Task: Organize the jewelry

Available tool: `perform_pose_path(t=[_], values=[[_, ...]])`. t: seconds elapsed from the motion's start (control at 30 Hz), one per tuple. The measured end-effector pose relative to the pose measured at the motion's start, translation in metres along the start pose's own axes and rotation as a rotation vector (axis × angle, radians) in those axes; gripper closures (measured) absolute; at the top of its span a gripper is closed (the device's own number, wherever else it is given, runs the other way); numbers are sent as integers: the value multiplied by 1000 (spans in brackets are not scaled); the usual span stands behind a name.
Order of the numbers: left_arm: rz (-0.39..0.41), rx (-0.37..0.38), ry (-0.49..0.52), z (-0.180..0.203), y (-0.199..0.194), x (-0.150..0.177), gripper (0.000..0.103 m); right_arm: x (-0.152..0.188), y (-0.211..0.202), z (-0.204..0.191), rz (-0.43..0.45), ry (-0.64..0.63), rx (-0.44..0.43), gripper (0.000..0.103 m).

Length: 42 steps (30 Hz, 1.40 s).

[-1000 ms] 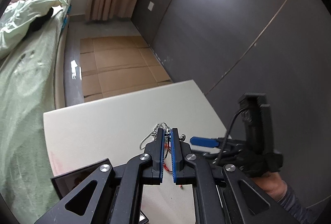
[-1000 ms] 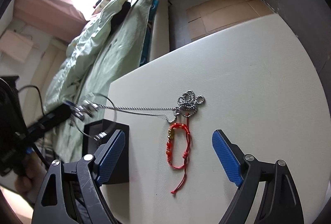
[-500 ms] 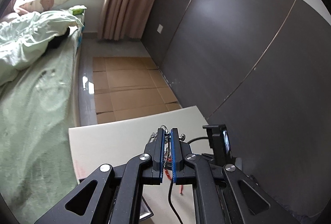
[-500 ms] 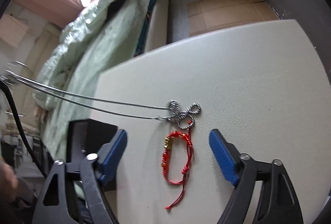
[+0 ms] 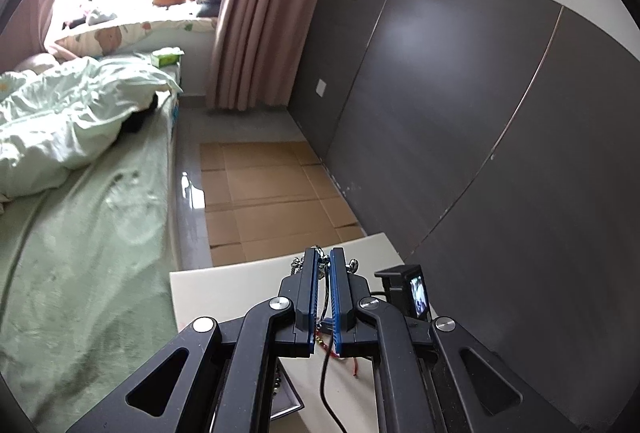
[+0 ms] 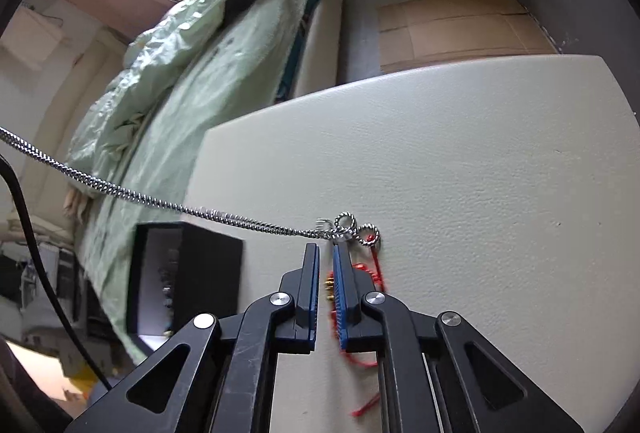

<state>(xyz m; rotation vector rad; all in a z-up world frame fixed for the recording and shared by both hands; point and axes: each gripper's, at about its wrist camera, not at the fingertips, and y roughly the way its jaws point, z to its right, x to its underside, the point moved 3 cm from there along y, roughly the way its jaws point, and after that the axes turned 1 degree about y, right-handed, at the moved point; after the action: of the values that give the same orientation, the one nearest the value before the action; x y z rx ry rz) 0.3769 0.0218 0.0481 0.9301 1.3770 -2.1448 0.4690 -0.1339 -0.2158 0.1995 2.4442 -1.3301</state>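
Chain axis: I see the silver chain necklace [image 6: 120,193] drawn taut in a long straight line, running from the upper left of the right wrist view down to its looped end [image 6: 352,229] on the table [image 6: 480,161].
Chain at left gripper: my left gripper [image 5: 324,265] has its fingers [image 5: 308,297] clenched almost together on the silver chain, whose links show in the slit between the blue pads and poke out at the tips.
Chain at right gripper: the looped end lies just ahead of my right gripper [image 6: 326,253], touching the table.
Right gripper state: its fingers [image 6: 310,297] are pressed nearly together with a thin gap; I cannot tell whether anything is caught between them.
Red bracelet: the red cord bracelet [image 6: 374,273] lies flat on the table, lengthwise along the gripper's line, mostly under and beside the right finger; gold beads [image 6: 330,285] show in the gap and a loose red tail [image 6: 366,407] trails nearer the camera.
Box: a black square jewelry box [image 6: 188,273] sits at the table's left edge, left of the right gripper.
Textures: the chain is a twisted metallic rope; the table is off-white with a pebbled surface; the finger pads are ribbed blue.
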Motion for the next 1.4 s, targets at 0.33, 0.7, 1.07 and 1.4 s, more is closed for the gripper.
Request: perform_pose_path(t=[0.33, 0.7, 1.07, 1.4], values=[[85, -46, 38, 11, -49, -21, 98, 3, -15, 8, -10, 31, 19, 80], [150, -92, 73, 23, -93, -34, 98, 9, -1, 4, -54, -31, 107, 51], [174, -144, 82, 22, -118, -38, 98, 18, 2, 3, -68, -127, 261, 96], [113, -130, 17, -4, -90, -8, 98, 23, -39, -12, 23, -148, 160, 99]])
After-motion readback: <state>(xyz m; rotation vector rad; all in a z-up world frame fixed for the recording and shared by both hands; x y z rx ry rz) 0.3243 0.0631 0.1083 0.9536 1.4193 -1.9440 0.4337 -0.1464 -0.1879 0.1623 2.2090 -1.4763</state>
